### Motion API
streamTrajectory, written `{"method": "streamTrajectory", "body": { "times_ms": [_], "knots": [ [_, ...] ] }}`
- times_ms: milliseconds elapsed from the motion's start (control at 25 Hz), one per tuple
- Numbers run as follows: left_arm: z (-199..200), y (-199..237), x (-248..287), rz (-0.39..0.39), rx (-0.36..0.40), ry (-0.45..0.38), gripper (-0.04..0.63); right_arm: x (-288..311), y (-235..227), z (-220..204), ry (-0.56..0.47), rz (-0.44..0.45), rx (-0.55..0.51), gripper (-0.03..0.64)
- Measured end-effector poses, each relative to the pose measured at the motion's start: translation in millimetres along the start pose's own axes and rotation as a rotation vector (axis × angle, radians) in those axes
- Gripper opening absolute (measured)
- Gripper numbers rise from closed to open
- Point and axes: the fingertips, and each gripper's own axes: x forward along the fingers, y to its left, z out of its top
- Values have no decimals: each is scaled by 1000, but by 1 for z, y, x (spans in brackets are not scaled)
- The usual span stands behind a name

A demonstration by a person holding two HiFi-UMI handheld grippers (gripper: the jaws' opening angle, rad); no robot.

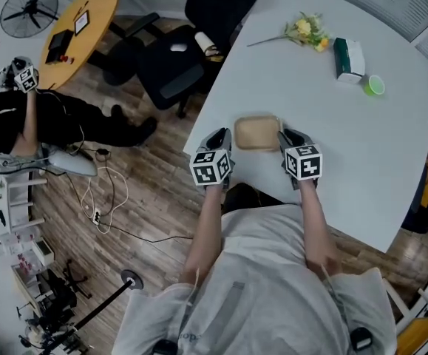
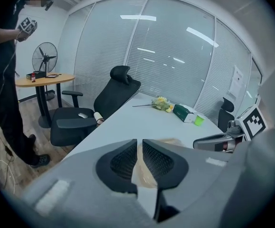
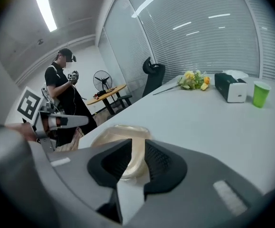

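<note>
Tan tray (image 1: pixel 256 133): lies flat on the white table (image 1: pixel 332 168), close to its near edge, between the two grippers.
Left gripper (image 2: pixel 139 146): clamps the tray's left rim; jaws almost together, with only the thin rim between them.
Right gripper (image 3: pixel 138 148): clamps the tray's right rim; jaws drawn close, the rim filling the narrow gap.
Marker cubes (image 1: pixel 212 166): sit one on each gripper, facing up in the head view.
Flowers (image 1: pixel 307 30): yellow, lie on the table's far side, well apart from the tray, stem pointing left.
Box (image 1: pixel 349 58): green and white, stands just right of the flowers.
Cup (image 1: pixel 375 86): green, stands just beside the box.
Chair (image 1: pixel 177 58): black, stands on the wood floor at the table's left side.
Round table (image 1: pixel 80 32): wooden, stands well apart at far left, bears a few small things.
Fan (image 1: pixel 30 7): stands beside the round table.
Person (image 1: pixel 21 117): in black, stands at far left, holds up another gripper.
Cables (image 1: pixel 99 198): lie loose on the floor left of the table.
</note>
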Motion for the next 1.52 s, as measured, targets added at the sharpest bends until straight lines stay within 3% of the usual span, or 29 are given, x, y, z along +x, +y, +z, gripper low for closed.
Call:
{"method": "streamTrajectory", "body": {
  "times_ms": [120,280,480,800,1520],
  "knots": [
    [-6,2,1,4,-9,11,66,5,5,-2,0,37,19,141],
    [-15,-8,13,-53,-29,37,205,13,8,-1,-9,93,59,229],
    [-23,-16,26,-88,-48,82,265,18,9,-5,13,109,50,239],
    [-37,-22,33,-96,-53,141,268,19,12,-10,51,116,37,239],
    [-40,-25,34,-90,-35,159,268,17,21,-10,44,132,16,239]
  ]
}}
